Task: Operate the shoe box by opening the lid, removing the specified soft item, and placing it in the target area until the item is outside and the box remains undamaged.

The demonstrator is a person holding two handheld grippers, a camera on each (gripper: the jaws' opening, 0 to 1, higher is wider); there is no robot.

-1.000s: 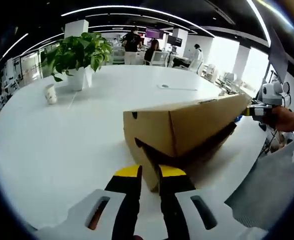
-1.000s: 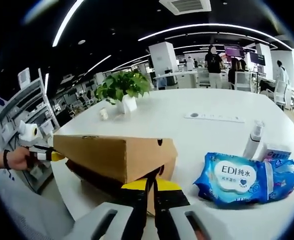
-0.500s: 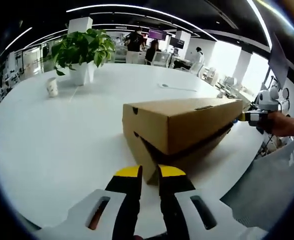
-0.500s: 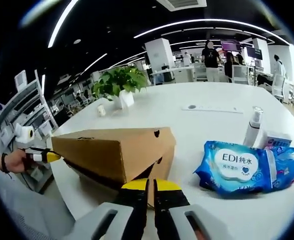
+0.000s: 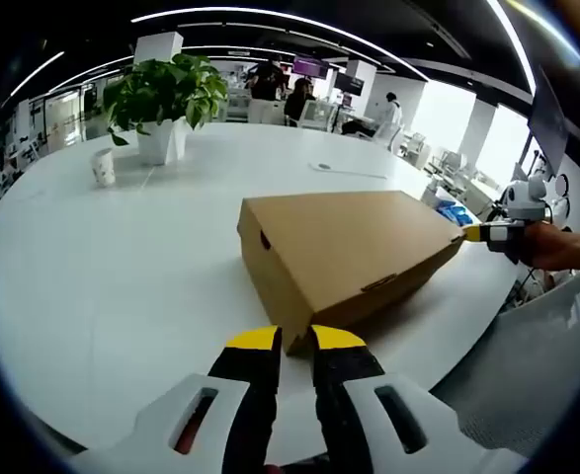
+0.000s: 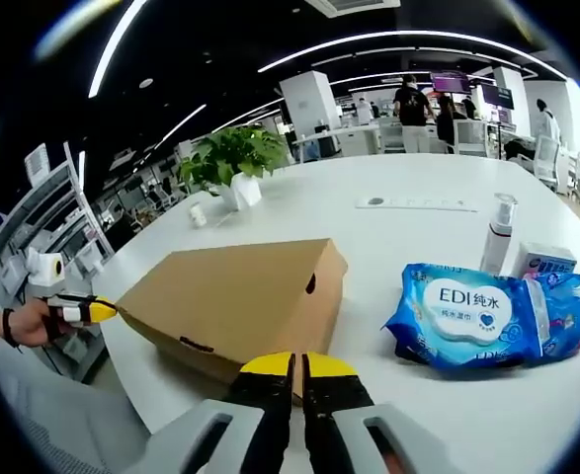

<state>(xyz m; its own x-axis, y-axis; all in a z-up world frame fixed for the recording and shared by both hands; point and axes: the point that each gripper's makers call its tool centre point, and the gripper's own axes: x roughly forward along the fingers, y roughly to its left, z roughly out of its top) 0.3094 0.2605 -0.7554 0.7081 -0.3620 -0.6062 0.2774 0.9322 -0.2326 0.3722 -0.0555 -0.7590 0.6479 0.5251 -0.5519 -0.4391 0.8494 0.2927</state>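
Shoe box point(image 5: 344, 252) sits on white table point(image 5: 112, 267), lid down flat over base, long axis running between the 2 grippers, near the table edge closest to the person.

L gripper point(image 5: 295, 339): yellow-tipped jaws at 1 short end of box, narrow gap between tips, pinching nothing I can see. In right gripper view it appears at the far end of box point(image 6: 240, 296), held in a hand point(image 6: 28, 321).

R gripper point(image 6: 296, 364): jaws nearly together at the opposite short end; can't tell whether a lid edge is caught between them. In left gripper view it sits at the far corner point(image 5: 487, 233).

Wet-wipes pack point(image 6: 472, 316) beside box, toward far table side; spray bottle point(image 6: 495, 235) behind it. Potted plant point(image 5: 161, 99) and paper cup point(image 5: 101, 168) well apart, far side.

Handling (judgement): cardboard light, stiff-ish, creases if squeezed. Take lid by lower rim at short ends, lift evenly w/ both, no twist. Soft item inside not visible.
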